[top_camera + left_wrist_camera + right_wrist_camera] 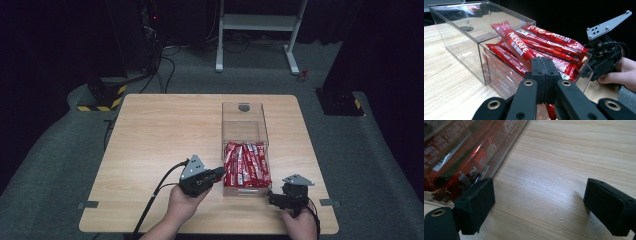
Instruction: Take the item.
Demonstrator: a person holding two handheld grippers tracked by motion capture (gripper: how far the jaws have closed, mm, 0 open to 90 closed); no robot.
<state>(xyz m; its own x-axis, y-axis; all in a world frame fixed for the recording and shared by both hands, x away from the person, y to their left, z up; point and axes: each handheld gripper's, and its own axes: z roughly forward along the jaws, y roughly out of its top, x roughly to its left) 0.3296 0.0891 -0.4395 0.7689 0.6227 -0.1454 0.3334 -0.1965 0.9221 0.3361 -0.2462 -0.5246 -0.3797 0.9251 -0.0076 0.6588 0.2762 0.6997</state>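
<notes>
A clear plastic box (pixel 243 125) stands on the right half of the wooden table (pixel 160 135). Its near part holds several red Nescafé sachets (pixel 247 165). My left gripper (pixel 220 173) is at the box's near left wall, shut on the end of one sachet (pixel 515 43), which slants up over the pile (pixel 559 40). My right gripper (pixel 272 198) rests by the box's near right corner. Its jaws stand wide open over bare wood (pixel 539 202), and one pad (pixel 477 202) is close to the box wall (pixel 474 145).
The far part of the box (pixel 461 32) is bare under a clear lid. A white metal frame (pixel 257 22) and cables lie on the floor beyond the table, with a yellow-and-black striped base (pixel 102 97) at the back left. The table's left half is bare wood.
</notes>
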